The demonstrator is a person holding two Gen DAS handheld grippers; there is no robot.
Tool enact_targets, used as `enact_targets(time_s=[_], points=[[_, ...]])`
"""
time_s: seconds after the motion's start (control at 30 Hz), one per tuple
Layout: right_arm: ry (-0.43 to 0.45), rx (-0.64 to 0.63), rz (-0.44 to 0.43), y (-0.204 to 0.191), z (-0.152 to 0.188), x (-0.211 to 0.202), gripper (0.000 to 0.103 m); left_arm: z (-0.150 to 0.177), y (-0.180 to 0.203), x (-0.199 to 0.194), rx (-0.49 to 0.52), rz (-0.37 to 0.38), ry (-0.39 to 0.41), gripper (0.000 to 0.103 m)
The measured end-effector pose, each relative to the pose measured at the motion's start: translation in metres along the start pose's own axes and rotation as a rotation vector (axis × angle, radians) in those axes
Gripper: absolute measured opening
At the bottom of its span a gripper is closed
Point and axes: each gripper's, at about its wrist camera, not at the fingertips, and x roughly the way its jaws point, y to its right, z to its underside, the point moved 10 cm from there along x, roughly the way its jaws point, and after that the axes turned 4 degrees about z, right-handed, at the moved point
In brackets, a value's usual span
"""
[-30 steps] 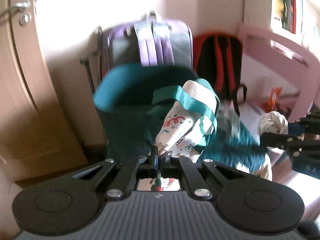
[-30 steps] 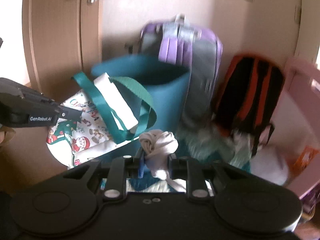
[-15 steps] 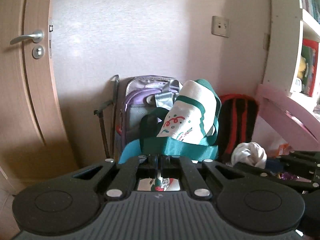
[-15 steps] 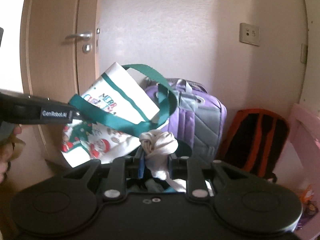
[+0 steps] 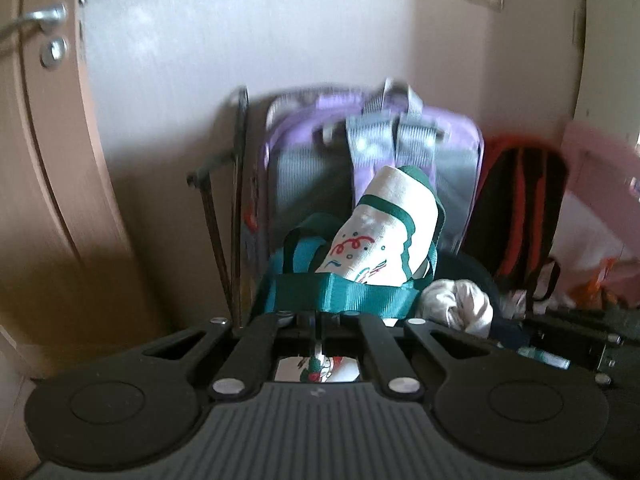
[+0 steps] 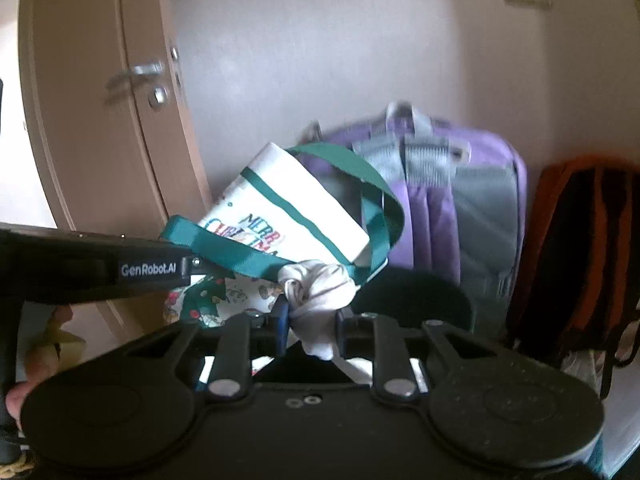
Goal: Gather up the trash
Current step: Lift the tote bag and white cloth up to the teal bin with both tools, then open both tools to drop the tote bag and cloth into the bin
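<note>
A white Christmas-print tote bag (image 5: 384,232) with green straps hangs from my left gripper (image 5: 318,318), which is shut on its fabric just under a strap. From the right wrist view, the left gripper (image 6: 192,266) comes in from the left with the bag (image 6: 296,220) hanging off its tip. My right gripper (image 6: 310,316) is shut on a crumpled white paper wad (image 6: 316,284). That wad (image 5: 456,304) also shows just right of the bag in the left wrist view. A teal bin (image 6: 416,300) stands low behind both, mostly hidden.
A purple and grey backpack (image 6: 452,200) leans on the wall, with a black and orange backpack (image 6: 580,240) to its right. A wooden door (image 6: 100,120) with a metal handle is at the left. Pink furniture (image 5: 600,184) stands at the right. A person's hand (image 6: 36,360) holds the left gripper.
Both grippers have travelled together, still holding the bag and the wad. The teal bin filled the views a second ago; now it sits low and mostly hidden, and the views are blurred.
</note>
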Motion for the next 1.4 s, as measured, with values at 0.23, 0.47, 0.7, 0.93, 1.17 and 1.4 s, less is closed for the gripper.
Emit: enact_targets(time_s=[0.23, 0.47, 0.7, 0.93, 1.17, 1.4], points=[[-0.087, -0.05, 0.038, 0.005, 0.028, 0.024, 0.022, 0.038, -0.001, 0.036, 0.023, 0.015, -0.08, 0.003], [-0.164, -0.08, 0.053, 0.005, 0.044, 0.038, 0.026, 0.058, 0.0, 0.059, 0.057, 0.032, -0.153, 0.003], [-0.198, -0.182, 0.092, 0.001, 0.051, 0.041, 0.03, 0.067, -0.003, 0.069, 0.076, 0.029, -0.198, 0.004], [-0.199, -0.206, 0.128, 0.008, 0.044, 0.029, 0.045, 0.062, -0.001, 0.056, 0.06, 0.017, -0.181, 0.022], [-0.154, -0.197, 0.12, 0.008, 0.033, -0.013, 0.058, 0.05, 0.01, 0.019, 0.05, 0.044, -0.146, 0.028], [-0.098, -0.19, 0.119, -0.006, 0.03, -0.074, 0.06, 0.051, 0.027, -0.044, 0.065, 0.05, -0.091, 0.056]])
